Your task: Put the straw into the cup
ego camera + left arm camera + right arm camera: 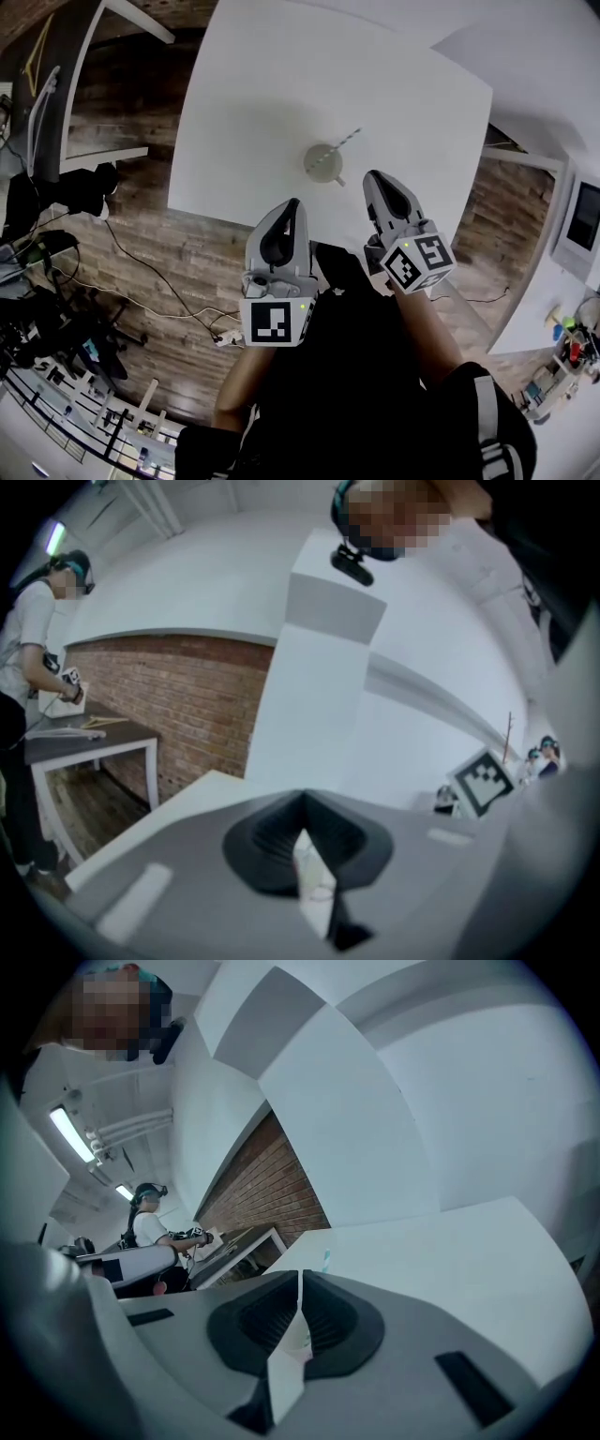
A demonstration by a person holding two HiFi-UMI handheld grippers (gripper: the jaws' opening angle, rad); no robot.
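Cup (324,162) stands toward the near edge of the white table (281,84), with the striped straw (347,139) leaning inside it and its top tilted away to the right. White tabletop spreads wide behind the cup and to both sides. The left tongs (293,203) and right tongs (373,176) hover at the near edge, short of the cup, each pressed together on nothing. Cables (141,272) trail over the plank floor (141,234) at left.

The right gripper (300,1283) held its grey fingers (253,1326) pressed together, empty, over a white counter (450,1251); a teal-striped straw tip (326,1260) showed beyond, before a red brick wall (272,1185).
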